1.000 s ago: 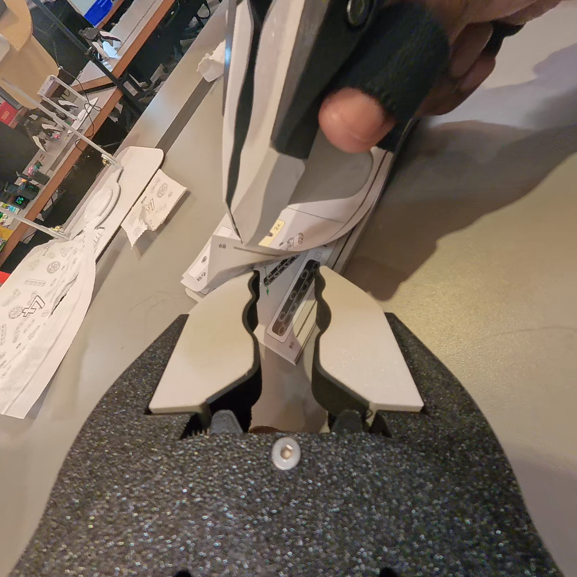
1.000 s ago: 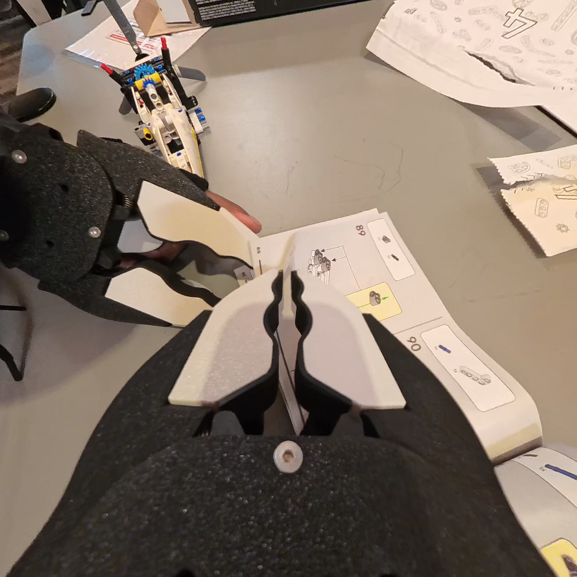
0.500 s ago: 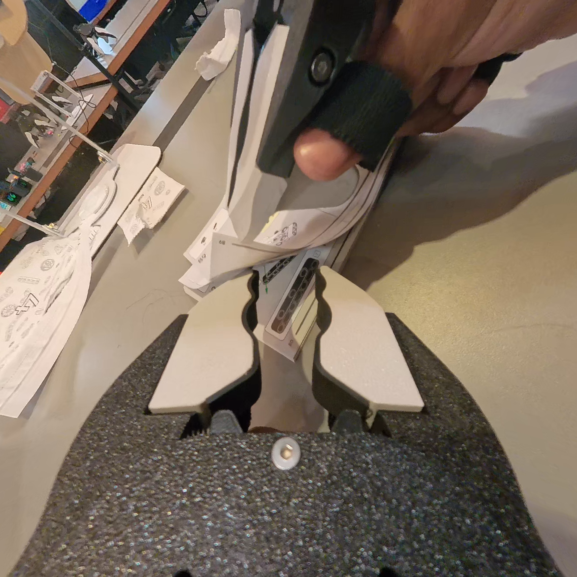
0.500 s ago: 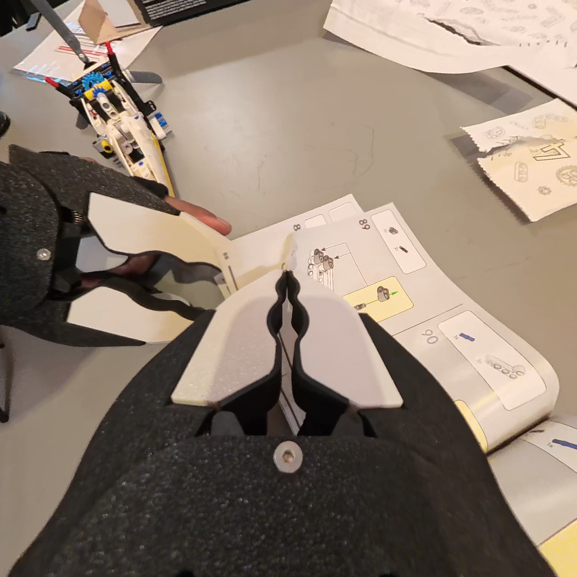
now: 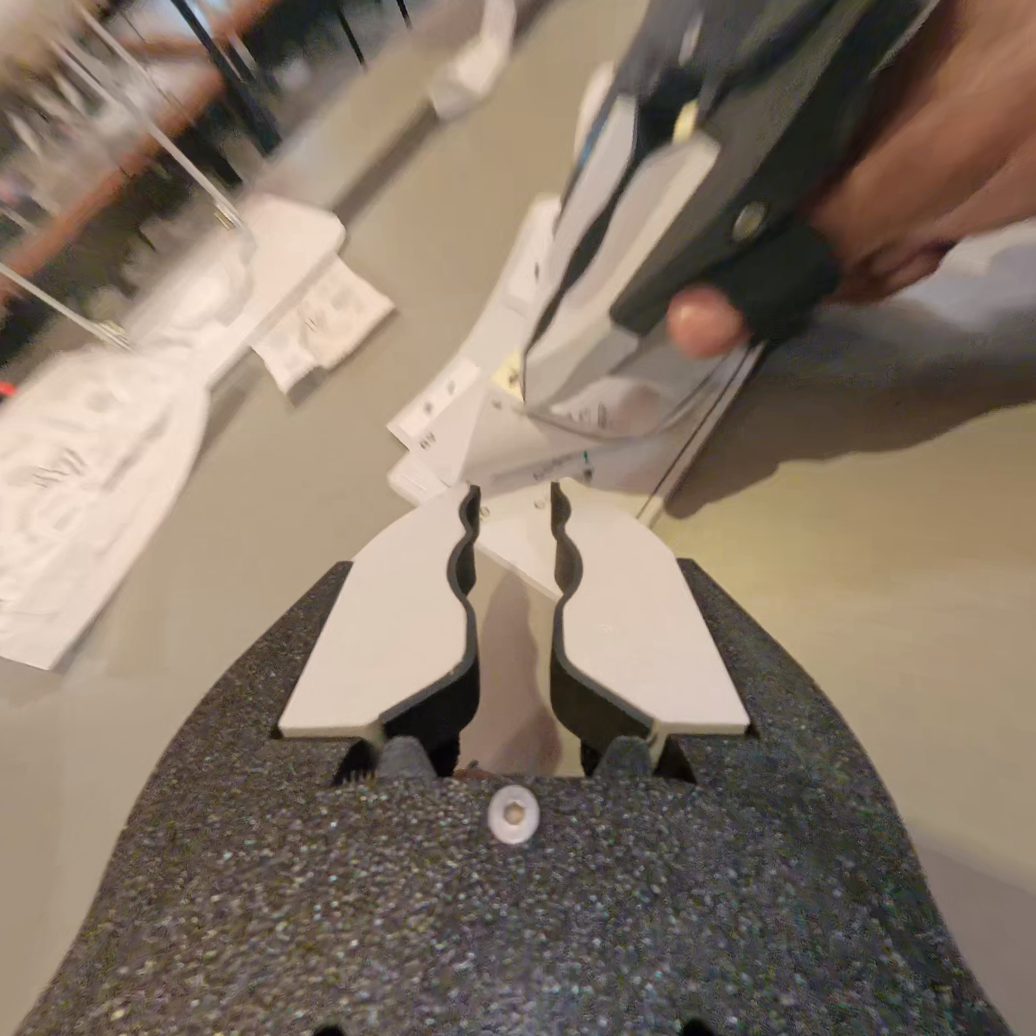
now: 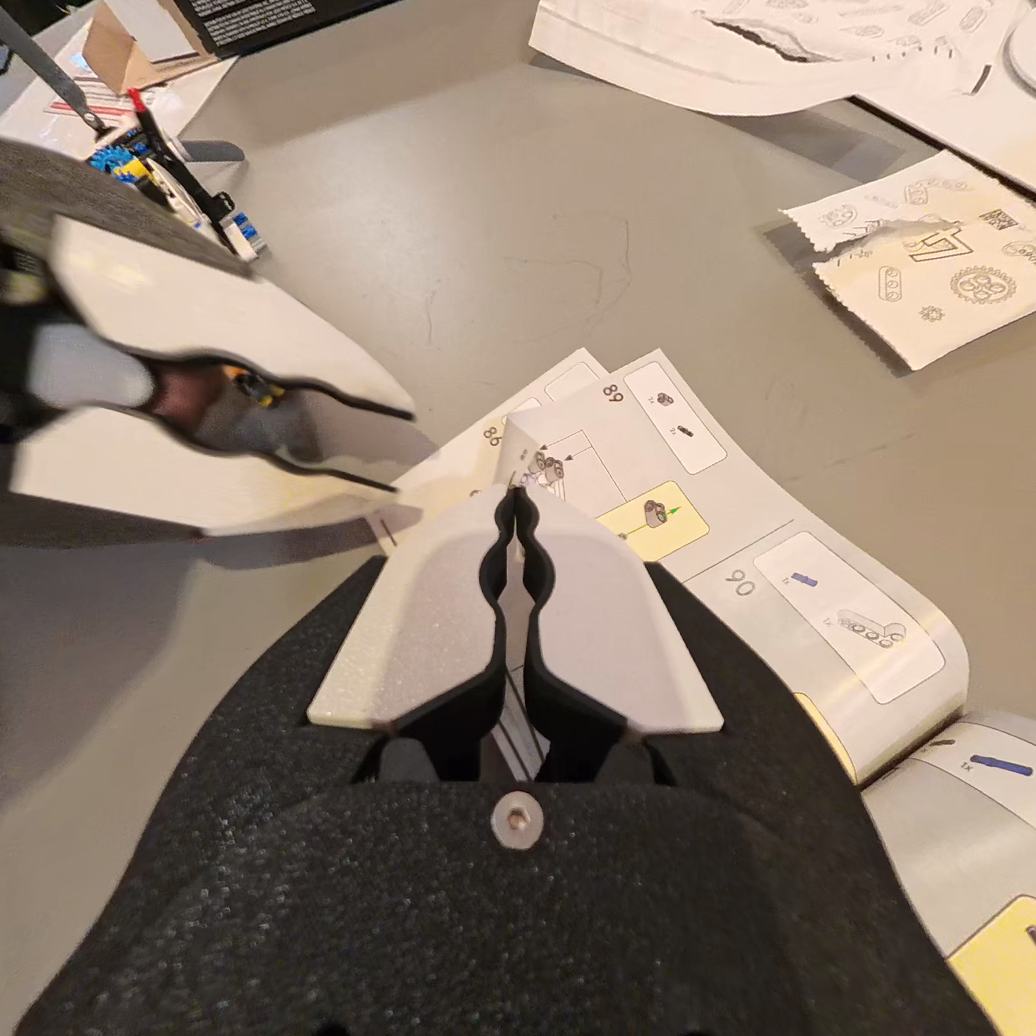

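My right gripper [image 6: 516, 493] has its fingers [image 6: 448, 605] squeezed together on one thin page [image 6: 524, 448] of the instruction booklet [image 6: 729, 504]. The page stands up from the booklet like a little tent, and both pads press flat on it near its corner.

My left gripper [image 5: 514, 493] has its fingers [image 5: 392, 605] apart with nothing held. They hover just beside the near corner of the booklet, and a bit of the page edge shows between them, but I do not see the pads press on it. This view is blurry, so the small things are hard to tell.

The booklet lies open on the grey desk [image 6: 448, 252]. Its far pages lie flat and the side next to my right gripper curls up in a big roll.

I think the page is very light and very bendy. It is thin paper, so I think it can crease or rip if I tug hard or pull sideways. It looks smooth and a bit shiny, so I think it could slip out of a weak pinch. I think the best spot to hold is near the outer edge or corner, well away from the fold in the middle of the booklet.

Past the booklet there is a small brick model [image 6: 168, 179]. Torn paper bags [image 6: 925, 269] lie on the other side of the booklet.
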`<state>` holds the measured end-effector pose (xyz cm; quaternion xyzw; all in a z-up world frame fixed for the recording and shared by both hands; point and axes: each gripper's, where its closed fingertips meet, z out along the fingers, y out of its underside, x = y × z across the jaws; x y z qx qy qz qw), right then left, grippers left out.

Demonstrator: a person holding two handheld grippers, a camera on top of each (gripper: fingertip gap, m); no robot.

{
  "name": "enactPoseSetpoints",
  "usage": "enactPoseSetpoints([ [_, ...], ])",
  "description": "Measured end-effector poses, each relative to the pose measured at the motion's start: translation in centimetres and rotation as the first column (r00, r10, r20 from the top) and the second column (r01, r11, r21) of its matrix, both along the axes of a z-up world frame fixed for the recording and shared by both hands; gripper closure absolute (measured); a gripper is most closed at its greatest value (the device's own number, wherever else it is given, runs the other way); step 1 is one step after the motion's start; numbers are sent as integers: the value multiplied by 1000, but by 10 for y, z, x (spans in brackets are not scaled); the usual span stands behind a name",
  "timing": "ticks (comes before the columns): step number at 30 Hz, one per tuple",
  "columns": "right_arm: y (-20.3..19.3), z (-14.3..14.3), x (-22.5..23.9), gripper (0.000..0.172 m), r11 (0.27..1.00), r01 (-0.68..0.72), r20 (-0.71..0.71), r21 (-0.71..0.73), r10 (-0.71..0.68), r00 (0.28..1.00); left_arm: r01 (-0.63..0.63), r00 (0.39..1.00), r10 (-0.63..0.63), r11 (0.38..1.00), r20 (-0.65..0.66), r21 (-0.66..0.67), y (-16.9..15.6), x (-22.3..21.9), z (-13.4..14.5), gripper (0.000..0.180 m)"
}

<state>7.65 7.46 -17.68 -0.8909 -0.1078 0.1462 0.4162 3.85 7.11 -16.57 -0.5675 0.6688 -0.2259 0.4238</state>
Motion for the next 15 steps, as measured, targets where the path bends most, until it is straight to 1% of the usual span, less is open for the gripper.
enactPoseSetpoints([
  [1,0,1,-1,172,1000,-2,-1,4,2,1000,-7,998,5,1000,-55,-23,2,2,-13,154],
  [2,-1,3,-2,172,1000,-5,0,9,5,1000,-14,996,11,999,-84,-44,2,5,-22,153],
  [4,-2,7,-3,172,1000,-9,2,22,9,1000,-16,993,8,998,-118,-66,-1,9,-30,153],
  [7,-4,13,-4,172,999,-17,-4,41,17,1000,-24,992,15,998,-129,-66,-6,15,-29,153],
  [12,-9,19,-9,172,997,-43,-23,68,45,999,-45,994,27,985,-110,-166,-16,25,-31,154],
  [15,-14,24,-13,159,994,-72,-16,88,74,997,-50,996,34,980,-84,-195,-18,28,-32,154],
])
